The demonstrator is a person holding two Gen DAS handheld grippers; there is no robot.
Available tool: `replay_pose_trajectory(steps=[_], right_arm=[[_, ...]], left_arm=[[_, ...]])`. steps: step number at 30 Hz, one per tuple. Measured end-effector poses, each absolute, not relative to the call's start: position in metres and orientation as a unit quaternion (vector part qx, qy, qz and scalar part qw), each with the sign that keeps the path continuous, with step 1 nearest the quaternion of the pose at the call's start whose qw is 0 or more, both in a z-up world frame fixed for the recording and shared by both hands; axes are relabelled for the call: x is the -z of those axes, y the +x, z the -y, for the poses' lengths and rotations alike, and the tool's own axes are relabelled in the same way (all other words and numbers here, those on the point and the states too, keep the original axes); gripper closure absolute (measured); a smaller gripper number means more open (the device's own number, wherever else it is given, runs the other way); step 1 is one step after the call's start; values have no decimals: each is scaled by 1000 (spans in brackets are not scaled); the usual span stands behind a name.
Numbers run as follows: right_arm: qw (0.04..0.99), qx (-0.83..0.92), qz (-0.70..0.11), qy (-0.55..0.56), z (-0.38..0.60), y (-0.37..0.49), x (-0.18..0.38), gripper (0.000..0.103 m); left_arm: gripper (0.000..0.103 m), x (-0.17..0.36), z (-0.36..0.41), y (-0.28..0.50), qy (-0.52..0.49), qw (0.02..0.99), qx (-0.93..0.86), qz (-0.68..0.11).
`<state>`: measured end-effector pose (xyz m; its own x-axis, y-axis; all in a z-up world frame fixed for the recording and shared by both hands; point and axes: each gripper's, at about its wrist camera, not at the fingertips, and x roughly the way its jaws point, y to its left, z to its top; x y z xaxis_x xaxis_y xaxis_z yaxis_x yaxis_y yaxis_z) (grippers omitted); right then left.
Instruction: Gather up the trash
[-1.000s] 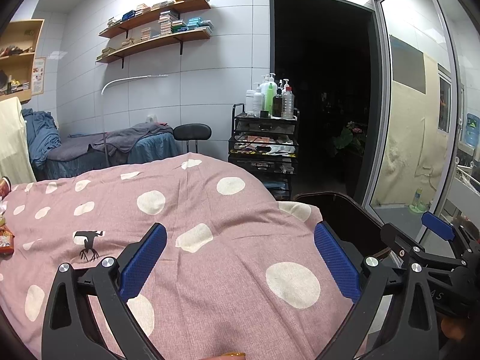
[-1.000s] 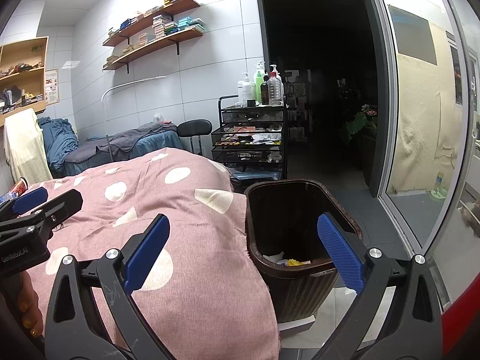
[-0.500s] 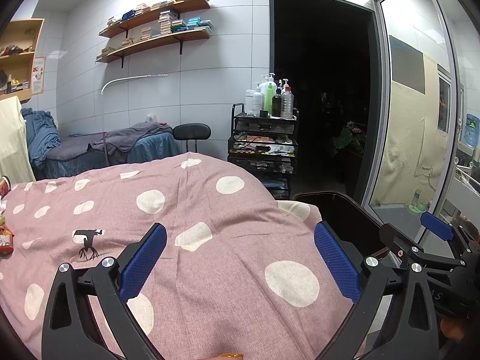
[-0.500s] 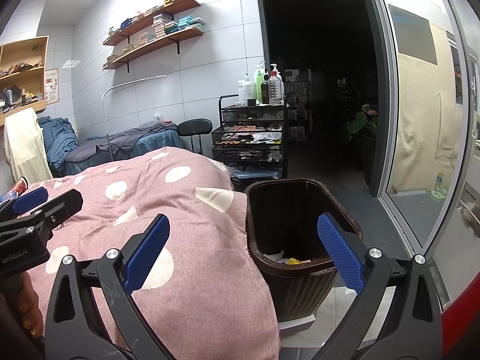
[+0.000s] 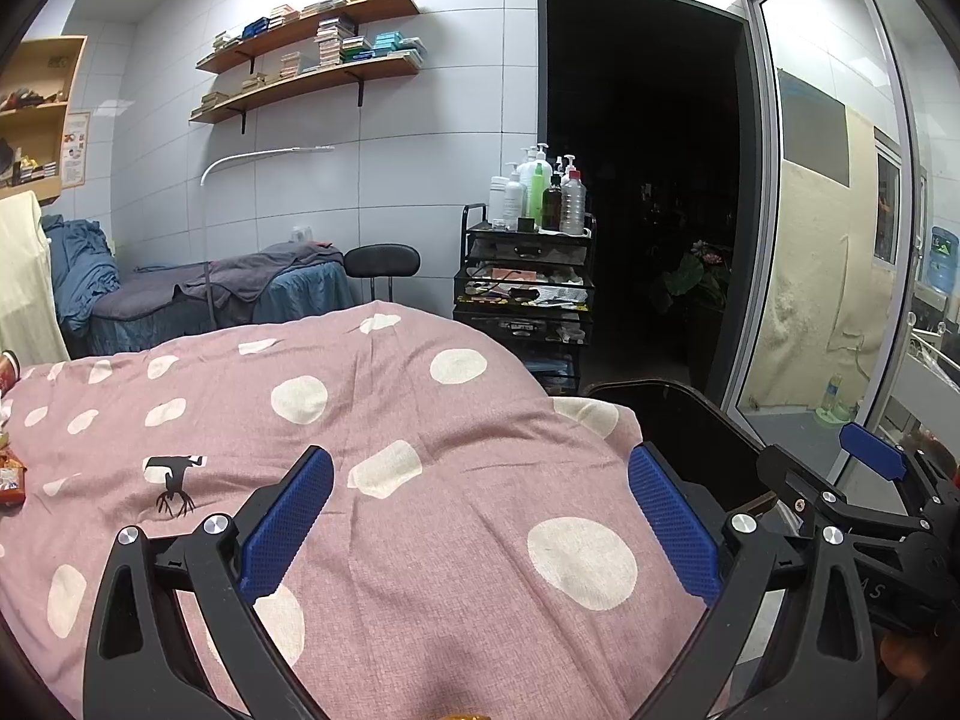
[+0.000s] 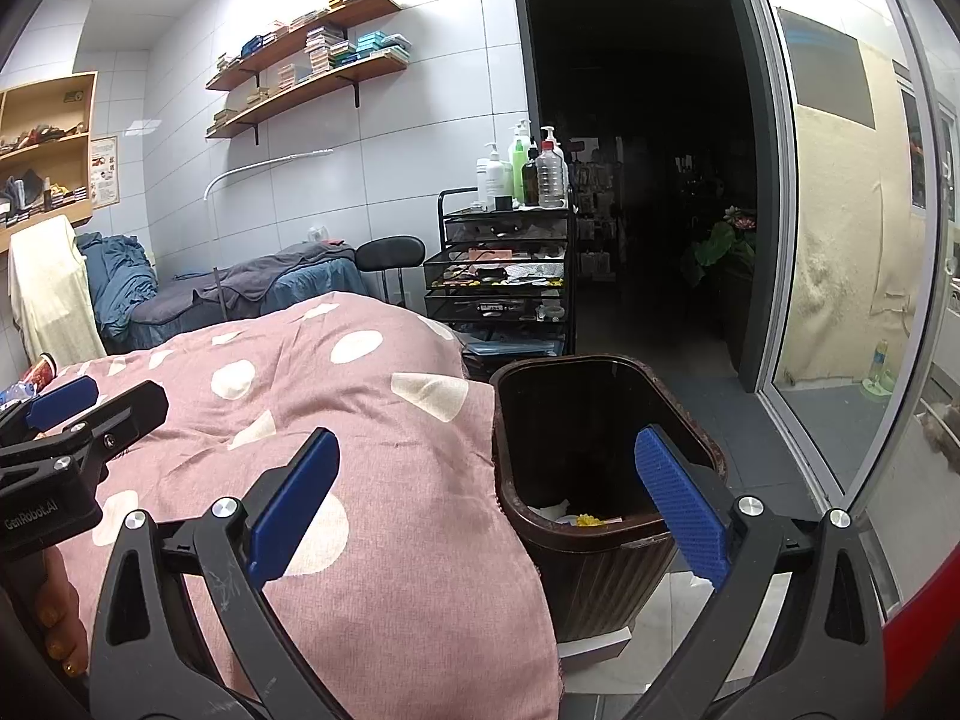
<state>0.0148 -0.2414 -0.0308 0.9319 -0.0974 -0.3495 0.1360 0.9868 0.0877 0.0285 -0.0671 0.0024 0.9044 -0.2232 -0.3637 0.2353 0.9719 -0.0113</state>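
Left gripper (image 5: 480,525) and right gripper (image 6: 489,504), fingers spread and empty, hover over the pink polka-dot bedspread (image 5: 372,480) beside the dark brown plastic bin (image 6: 606,480), set close for drop-offs.

Left tool (image 5: 480,531): black plastic frame, silver screws, ribbed blue pads.
Right tool (image 6: 489,501): matching frame, scratched.
Hand (image 6: 57,624): yellow-painted nails.

Bright, sharp; fisheye warp, dark corners.

Polka-dot pink blanket (image 5: 420,480) over bed, snack wrapper (image 5: 11,480) atop.
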Motion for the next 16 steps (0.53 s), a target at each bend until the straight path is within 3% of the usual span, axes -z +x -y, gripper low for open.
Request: replay_pose_trajectory(steps=[16], right_arm=[[980, 60, -178, 58, 240, 15, 35, 6]], left_arm=[[5, -1, 65, 32, 6, 975, 116, -192]])
